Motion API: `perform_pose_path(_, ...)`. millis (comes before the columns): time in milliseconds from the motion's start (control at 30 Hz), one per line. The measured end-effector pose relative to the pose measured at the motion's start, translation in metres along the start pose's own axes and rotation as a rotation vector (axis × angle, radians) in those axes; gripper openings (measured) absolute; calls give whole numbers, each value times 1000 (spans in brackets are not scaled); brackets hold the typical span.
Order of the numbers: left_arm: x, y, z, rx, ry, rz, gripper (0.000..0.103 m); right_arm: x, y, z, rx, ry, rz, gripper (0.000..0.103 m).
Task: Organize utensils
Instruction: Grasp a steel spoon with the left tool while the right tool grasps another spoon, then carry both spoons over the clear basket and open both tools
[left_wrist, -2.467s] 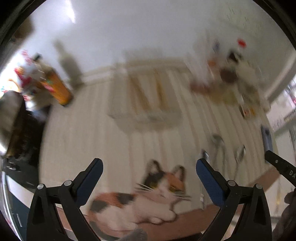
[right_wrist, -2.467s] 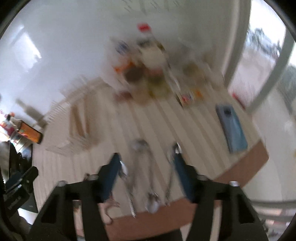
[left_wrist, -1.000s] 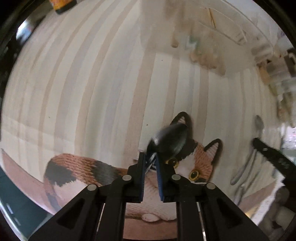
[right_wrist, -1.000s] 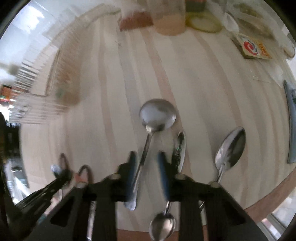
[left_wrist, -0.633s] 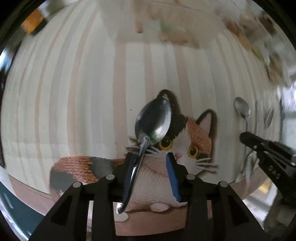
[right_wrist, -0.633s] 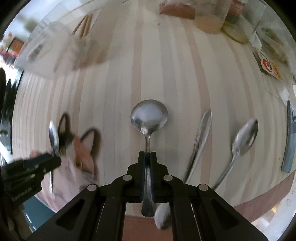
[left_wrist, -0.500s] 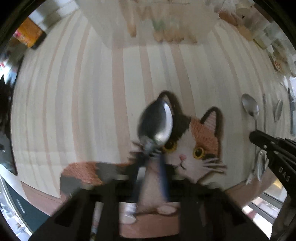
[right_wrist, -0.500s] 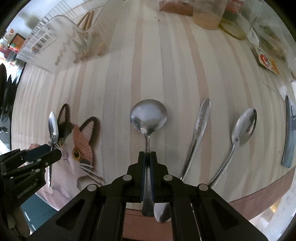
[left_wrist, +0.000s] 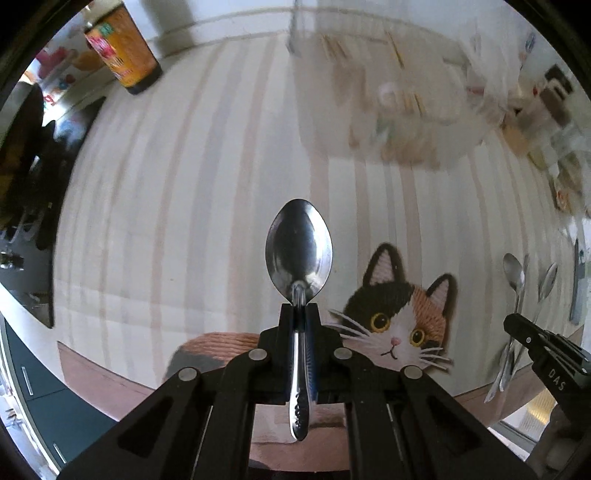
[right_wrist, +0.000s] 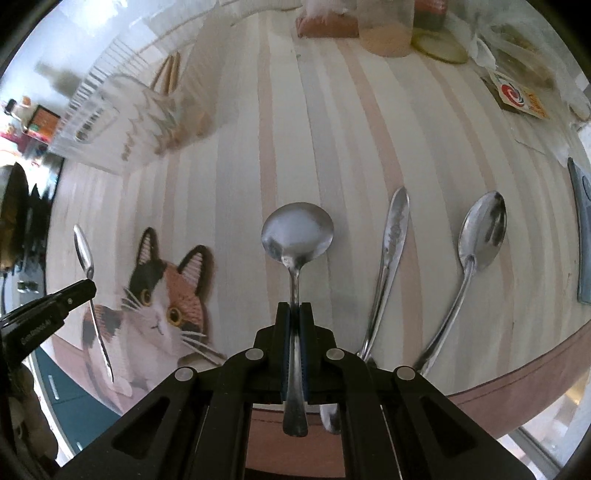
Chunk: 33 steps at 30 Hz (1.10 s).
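My left gripper (left_wrist: 300, 309) is shut on the neck of an oval steel spoon (left_wrist: 299, 251), held above the striped tablecloth with its bowl pointing away. My right gripper (right_wrist: 294, 308) is shut on the handle of a round-bowled spoon (right_wrist: 297, 232). Two more spoons (right_wrist: 391, 258) (right_wrist: 480, 236) lie on the cloth to its right. In the right wrist view, the left gripper (right_wrist: 86, 288) shows at the left edge with its spoon (right_wrist: 84, 254). A clear plastic utensil rack (left_wrist: 388, 110) (right_wrist: 122, 122) with wooden sticks stands at the back, blurred.
A cat picture (left_wrist: 399, 317) (right_wrist: 162, 291) lies on the cloth near the table's front edge (right_wrist: 517, 376). An orange can (left_wrist: 122, 51) stands back left. Jars (right_wrist: 384, 33), a packet (right_wrist: 517, 96) and a blue phone (right_wrist: 581, 229) crowd the back right.
My left gripper has come up with the oval spoon, and the cat picture has slid down and right in its view. My right gripper closed on the round spoon's handle.
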<state>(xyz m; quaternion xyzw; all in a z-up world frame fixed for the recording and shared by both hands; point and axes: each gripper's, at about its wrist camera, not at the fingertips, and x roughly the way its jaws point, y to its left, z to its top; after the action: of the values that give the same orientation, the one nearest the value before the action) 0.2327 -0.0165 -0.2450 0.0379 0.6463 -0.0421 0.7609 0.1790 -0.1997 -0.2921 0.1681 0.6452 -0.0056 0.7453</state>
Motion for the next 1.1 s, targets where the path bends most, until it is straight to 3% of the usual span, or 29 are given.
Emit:
perform_pose_path(167, -35, 14, -2, -24, -63, -4, 4, -27, -1, -3, -6, -50, 25, 5)
perform_pose_path(433, -90, 9, 41, -28, -208, -41, 4, -88, 24, 14, -40, -143, 49, 5)
perform_pose_path(733, -142, 1, 95, -18, -334, -118, 4, -136, 74, 65, -110, -255, 92, 5)
perform_pose_path(900, -142, -2, 143, -27, -326, -158, 4, -152, 102, 112, -137, -301, 111, 5)
perform_pose_path(1100, -111, 4, 207, -51, -231, -197, 4, -144, 129, 171, -140, -291, 117, 5)
